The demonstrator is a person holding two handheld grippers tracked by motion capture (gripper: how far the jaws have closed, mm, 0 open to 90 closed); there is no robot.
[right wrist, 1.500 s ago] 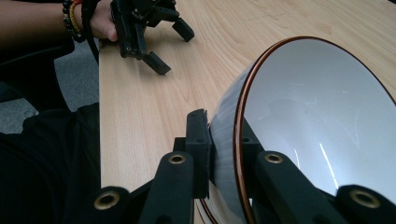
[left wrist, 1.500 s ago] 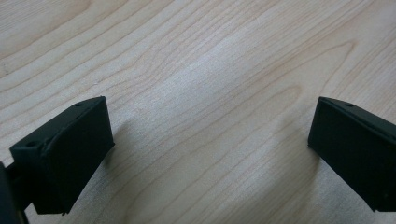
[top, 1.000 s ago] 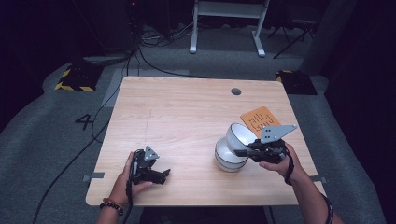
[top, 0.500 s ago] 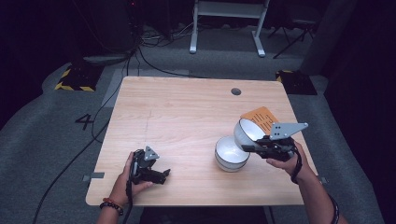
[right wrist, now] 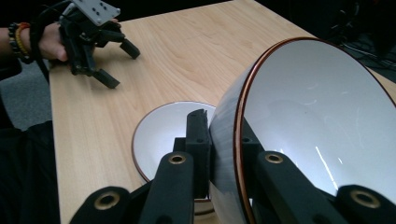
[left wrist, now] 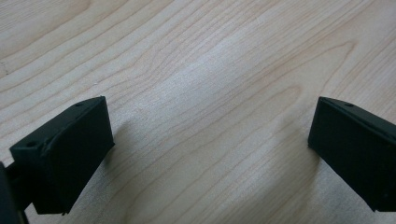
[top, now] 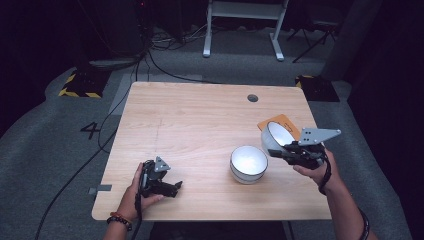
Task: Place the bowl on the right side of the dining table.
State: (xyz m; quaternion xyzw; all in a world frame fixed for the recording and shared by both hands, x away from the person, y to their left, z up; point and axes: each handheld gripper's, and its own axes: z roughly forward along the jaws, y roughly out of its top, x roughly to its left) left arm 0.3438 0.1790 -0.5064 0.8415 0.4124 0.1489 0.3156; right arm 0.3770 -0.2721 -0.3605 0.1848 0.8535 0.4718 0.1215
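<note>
The right gripper [top: 278,152] had its fingers clamped on the rim of a tilted white bowl [top: 276,138], held up off the desk [top: 200,120] beside a second bowl [top: 248,163]. The left gripper [top: 172,188] rested near the front edge, fingers wide apart, holding nothing.

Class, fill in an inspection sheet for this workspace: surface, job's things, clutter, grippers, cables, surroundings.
Surface: wooden table, round hole near far edge.
Job's things: white bowl standing on table; second bowl held tilted in the air.
Clutter: orange card.
Grippers: right gripper clamped on second bowl's rim; left gripper open, low over the table.
Cables: black cables on floor.
Surroundings: grey carpet, white frame beyond.
</note>
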